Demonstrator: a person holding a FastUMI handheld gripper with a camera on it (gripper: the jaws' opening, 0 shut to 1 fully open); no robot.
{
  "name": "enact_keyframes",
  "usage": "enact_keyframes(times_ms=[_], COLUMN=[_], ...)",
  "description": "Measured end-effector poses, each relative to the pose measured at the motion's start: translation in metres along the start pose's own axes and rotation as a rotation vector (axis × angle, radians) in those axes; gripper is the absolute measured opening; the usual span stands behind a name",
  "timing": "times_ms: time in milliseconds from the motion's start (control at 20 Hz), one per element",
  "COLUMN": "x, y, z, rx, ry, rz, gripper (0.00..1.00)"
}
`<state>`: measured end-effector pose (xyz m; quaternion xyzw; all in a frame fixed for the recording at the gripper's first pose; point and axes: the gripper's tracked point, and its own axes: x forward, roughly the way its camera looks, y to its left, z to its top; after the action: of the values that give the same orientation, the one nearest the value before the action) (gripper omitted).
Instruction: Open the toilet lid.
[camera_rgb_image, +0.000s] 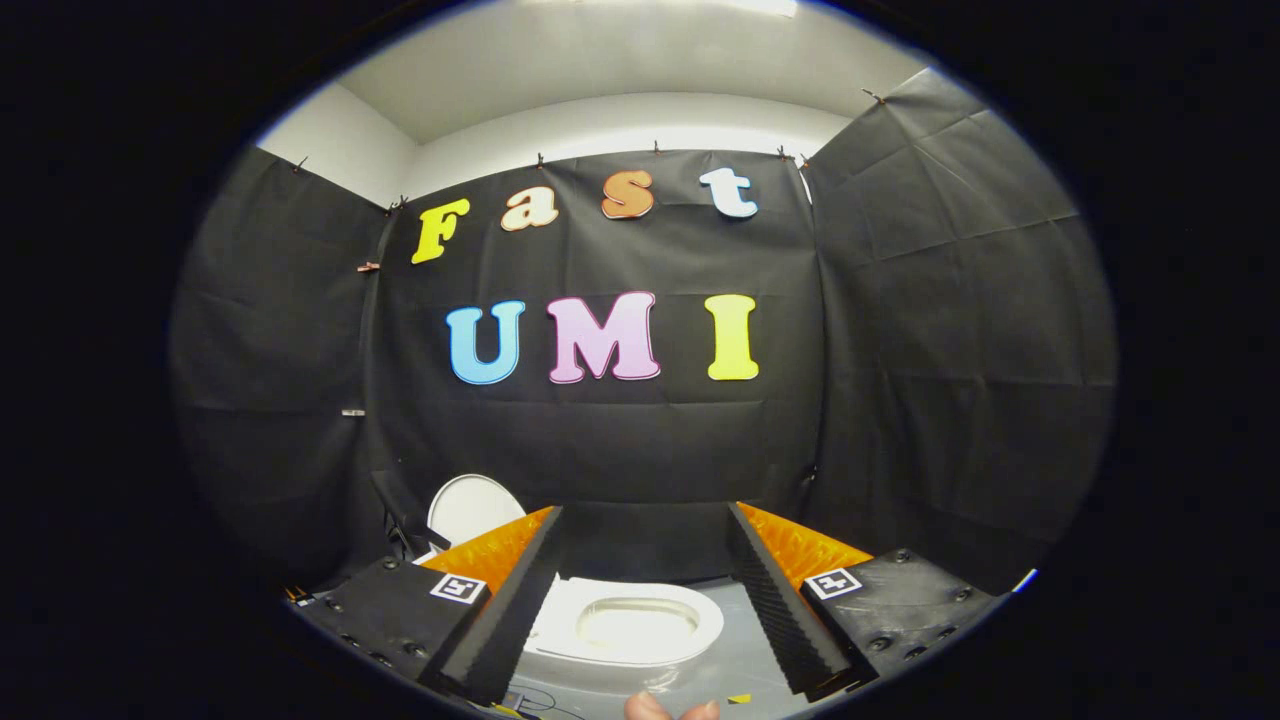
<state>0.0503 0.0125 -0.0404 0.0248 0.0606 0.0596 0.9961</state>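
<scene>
Fingertips (672, 708) sit nearest, behind the gripper (640, 610) spread wide and empty, with the toilet (625, 625) seat between its fingers and the lid (472, 508) upright beyond the left one.

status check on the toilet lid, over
Gripper open, fingers apart, holding nothing. Toilet below between the fingers, seat ring and bowl exposed. White lid raised beyond the near finger. Nothing in the way.
</scene>
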Motion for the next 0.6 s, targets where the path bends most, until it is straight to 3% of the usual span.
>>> enact_keyframes(times_ms=[300, 600], x=[-0.016, -0.022], y=[-0.03, -0.033], z=[-0.002, -0.006], rx=[0.021, 0.037], ry=[-0.012, -0.01], rz=[-0.04, -0.019], gripper=[1.0, 0.98])
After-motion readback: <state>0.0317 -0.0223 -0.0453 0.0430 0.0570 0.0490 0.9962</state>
